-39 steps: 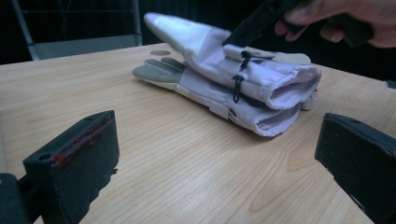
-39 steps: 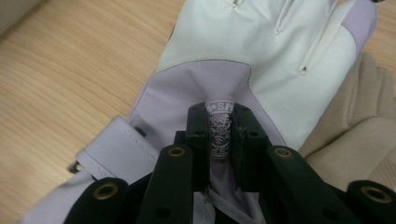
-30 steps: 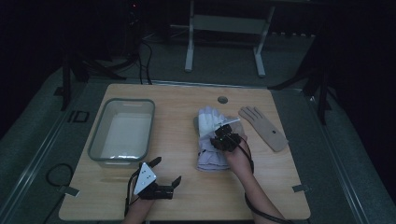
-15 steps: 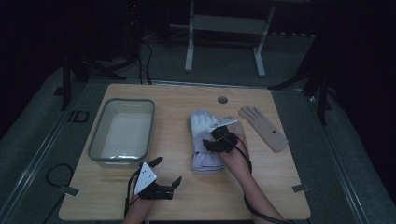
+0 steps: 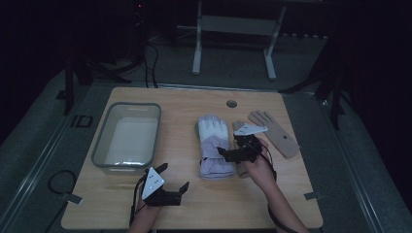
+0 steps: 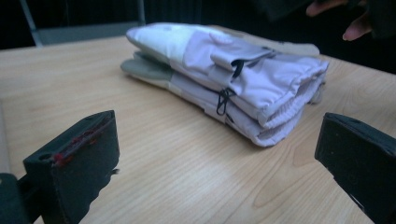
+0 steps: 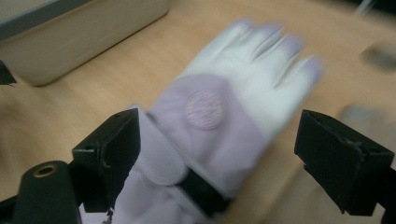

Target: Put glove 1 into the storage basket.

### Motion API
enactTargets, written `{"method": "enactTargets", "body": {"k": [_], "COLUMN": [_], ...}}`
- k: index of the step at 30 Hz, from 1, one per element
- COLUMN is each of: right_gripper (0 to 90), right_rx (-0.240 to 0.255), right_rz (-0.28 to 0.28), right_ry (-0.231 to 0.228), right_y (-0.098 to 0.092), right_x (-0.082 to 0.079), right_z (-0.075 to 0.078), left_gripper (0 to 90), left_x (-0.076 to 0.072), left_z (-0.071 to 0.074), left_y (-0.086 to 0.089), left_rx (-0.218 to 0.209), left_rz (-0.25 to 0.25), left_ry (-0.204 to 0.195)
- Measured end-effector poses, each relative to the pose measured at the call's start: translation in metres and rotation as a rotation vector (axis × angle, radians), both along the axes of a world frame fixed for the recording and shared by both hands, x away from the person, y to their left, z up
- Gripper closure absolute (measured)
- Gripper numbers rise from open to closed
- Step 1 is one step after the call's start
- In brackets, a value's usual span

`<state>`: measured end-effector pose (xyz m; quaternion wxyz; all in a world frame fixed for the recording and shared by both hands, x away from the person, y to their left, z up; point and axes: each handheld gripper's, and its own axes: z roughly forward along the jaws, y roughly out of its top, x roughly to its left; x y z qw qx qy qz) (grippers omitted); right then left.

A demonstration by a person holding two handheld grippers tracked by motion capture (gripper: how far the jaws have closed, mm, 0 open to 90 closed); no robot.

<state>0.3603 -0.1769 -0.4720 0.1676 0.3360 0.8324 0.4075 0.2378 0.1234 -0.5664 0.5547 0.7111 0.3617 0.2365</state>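
Two lilac-and-white gloves [image 5: 214, 145] lie stacked mid-table, fingers pointing away; the left gripper view shows the stack [image 6: 233, 79] from the cuff end. My right gripper [image 5: 228, 145] hovers at the stack's right edge. Its jaws have just been opening and now stand wide, with the top glove [image 7: 233, 102] lying beneath them, untouched by the pads. My left gripper [image 5: 174, 177] rests near the front edge, open and empty, aimed at the stack. A tan glove [image 5: 274, 133] lies flat to the right.
A clear plastic tub [image 5: 127, 137] stands at the table's left, its wall [image 7: 70, 32] in the right gripper view. A second tan glove [image 5: 239, 127] lies partly under the right gripper. A small round hole [image 5: 231, 103] marks the far edge.
The right gripper has opened, let go of the top lilac glove and drawn back to the right. The glove now lies flat on the stack. The left gripper has not moved.
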Motion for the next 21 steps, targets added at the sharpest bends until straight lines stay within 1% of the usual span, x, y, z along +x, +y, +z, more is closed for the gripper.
{"method": "enactTargets", "body": {"k": [1,2,4,5,7,9,10,11,12,13,14,15,16,18,19,20,21], "right_gripper": [13.9,13.9,14.2,14.1,13.9,11.9,11.7,9.7,9.8,9.9,11.1,15.0,17.8,31.6,35.7,39.4,48.2], "right_rx": [0.007,0.008,0.004,0.011,0.011,0.018,0.021,0.036,0.036,0.022,0.02,0.027,0.032,0.049,0.058,0.061,0.064], "right_rz": [0.009,0.023,0.028,0.034,0.023,0.007,-0.007,0.0,0.002,-0.006,-0.016,-0.026,-0.03,-0.05,-0.049,-0.06,-0.076], "right_ry": [0.002,0.016,0.03,0.042,0.061,0.084,0.091,0.102,0.102,0.112,0.109,0.099,0.102,0.091,0.09,0.082,0.08], "right_y": [-0.003,-0.007,-0.014,-0.018,-0.025,-0.029,-0.03,-0.031,-0.032,-0.032,-0.032,-0.033,-0.034,-0.035,-0.034,-0.034,-0.032], "right_x": [-0.002,-0.003,-0.007,-0.008,-0.009,-0.009,-0.009,-0.01,-0.01,-0.01,-0.009,-0.008,-0.007,-0.003,-0.002,0.0,0.003], "right_z": [0.001,0.002,0.003,0.003,0.001,-0.001,-0.002,-0.002,-0.003,-0.004,-0.004,-0.004,-0.004,-0.002,-0.001,0.0,0.001], "left_gripper": [0.0,0.0,0.0,0.0,0.0,0.0,0.0,0.0,0.0,0.0,0.0,0.0,0.0,0.0,1.8,9.4,14.0], "left_x": [0.0,0.0,0.0,0.0,0.002,0.005,0.007,0.008,0.011,0.014,0.016,0.02,0.024,0.033,0.036,0.039,0.042], "left_z": [0.001,0.002,0.006,0.008,0.013,0.019,0.023,0.026,0.03,0.034,0.039,0.043,0.048,0.057,0.062,0.069,0.072], "left_y": [-0.002,-0.004,-0.009,-0.011,-0.015,-0.019,-0.022,-0.025,-0.028,-0.032,-0.036,-0.039,-0.041,-0.045,-0.045,-0.047,-0.049], "left_rx": [0.009,0.013,0.043,0.034,0.009,-0.022,-0.023,-0.01,-0.005,0.005,0.013,0.0,-0.009,-0.014,-0.019,-0.019,-0.008], "left_rz": [-0.003,-0.016,-0.019,-0.03,-0.043,-0.079,-0.088,-0.089,-0.107,-0.116,-0.117,-0.125,-0.125,-0.112,-0.089,-0.057,-0.062], "left_ry": [0.006,0.011,0.017,0.023,0.049,0.085,0.096,0.095,0.094,0.096,0.096,0.102,0.111,0.123,0.097,0.051,0.055]}}
